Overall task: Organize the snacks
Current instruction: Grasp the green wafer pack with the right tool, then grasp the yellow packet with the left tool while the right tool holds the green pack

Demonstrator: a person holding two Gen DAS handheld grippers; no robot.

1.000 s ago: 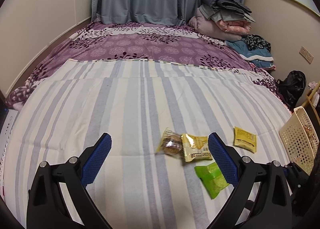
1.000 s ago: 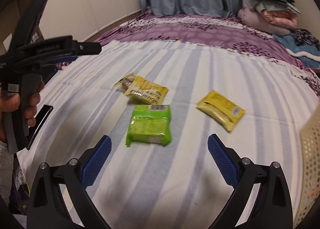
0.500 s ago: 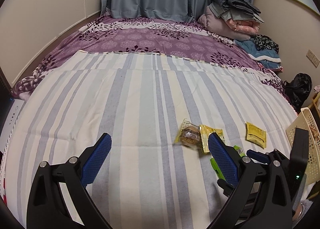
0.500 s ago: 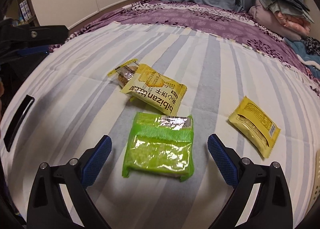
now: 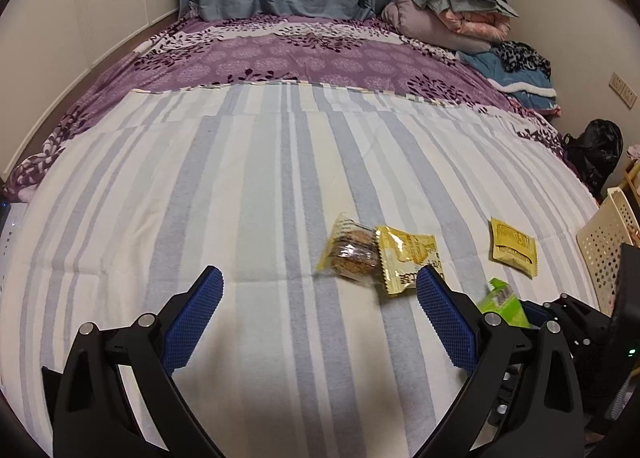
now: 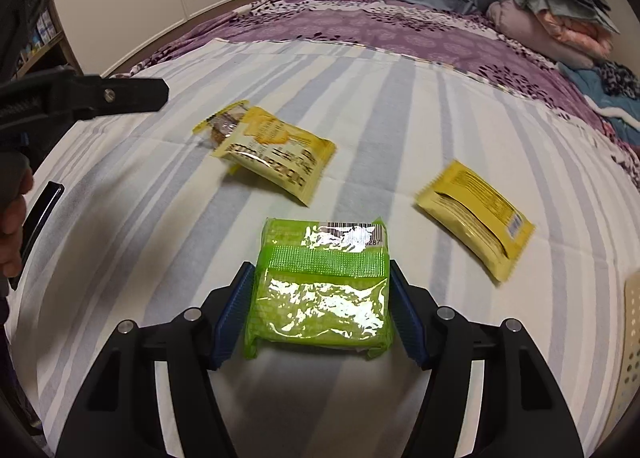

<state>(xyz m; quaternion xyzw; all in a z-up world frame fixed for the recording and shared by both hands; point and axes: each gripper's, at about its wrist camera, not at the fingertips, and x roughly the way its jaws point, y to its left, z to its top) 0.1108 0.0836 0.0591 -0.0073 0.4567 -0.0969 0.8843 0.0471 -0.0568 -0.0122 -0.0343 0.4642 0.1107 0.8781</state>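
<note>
Right tool [image 6: 320,298]: jaws have just been closing, and now sit narrowed with both blue pads pressed flat to the two sides of the green snack packet [image 6: 320,290]. The packet lies on the striped bed sheet [image 6: 160,258], near the foot end of the bed, squarely between the fingers.

Green packet: glossy lime-green film wrapper, roughly square and plump. A ribbed seal band crosses it, with a white barcode strip at the far edge. Strong glare on the near half hides any print there.

Left tool [image 5: 320,298]: jaws stand wide, nothing between them, only bare sheet under the pads. In the left wrist view a corner of the green packet [image 5: 504,304] shows just past its right finger.

Other snacks on the sheet:
- Clear-and-yellow wrapped cookie [image 5: 352,252], round brown biscuit visible inside.
- Yellow packet [image 5: 408,258], overlapping the cookie's edge, dark print on the front.
- Second yellow packet [image 6: 476,218], seam side up, lying apart to the right.

Cream perforated basket [image 5: 604,242] at the bed's right edge.
</note>
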